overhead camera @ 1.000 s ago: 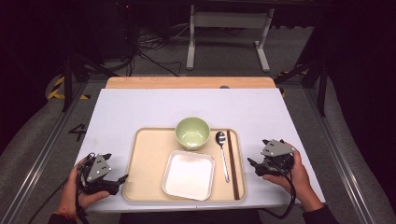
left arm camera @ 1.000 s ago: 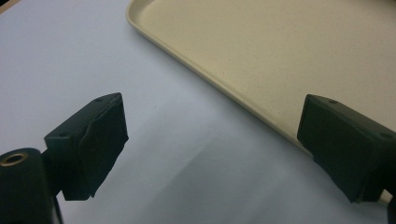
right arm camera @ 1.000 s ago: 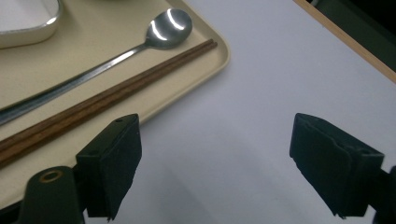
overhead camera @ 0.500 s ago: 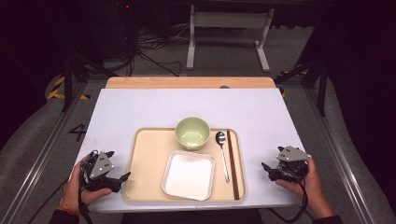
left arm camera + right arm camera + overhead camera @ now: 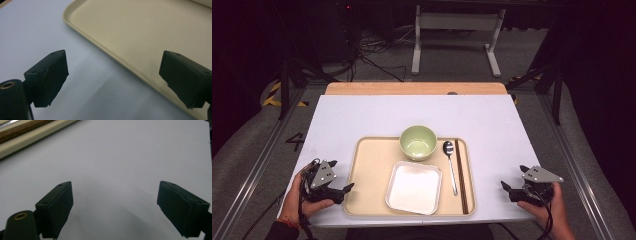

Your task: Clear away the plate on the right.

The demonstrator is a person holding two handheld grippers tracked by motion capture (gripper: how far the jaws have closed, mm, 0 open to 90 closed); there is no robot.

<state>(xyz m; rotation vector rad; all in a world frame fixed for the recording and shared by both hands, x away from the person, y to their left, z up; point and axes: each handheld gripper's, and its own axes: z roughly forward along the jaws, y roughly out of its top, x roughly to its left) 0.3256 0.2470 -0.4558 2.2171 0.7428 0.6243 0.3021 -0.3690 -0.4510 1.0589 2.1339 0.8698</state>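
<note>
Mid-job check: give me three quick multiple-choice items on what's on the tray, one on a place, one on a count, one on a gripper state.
1. Where do the dark wooden chopsticks lie on the beige plastic tray?
A. its right edge
B. its left edge
C. in the bowl

2. How many dishes sit on the tray?
A. one
B. two
C. four

3. The left gripper is:
A. shut on the tray
B. open
C. shut on a spoon

Answers: 1 A, they run beside the metal spoon. 2 B, a round green bowl and a square white plate. 3 B, its jaws stand apart over the tray rim.
</note>
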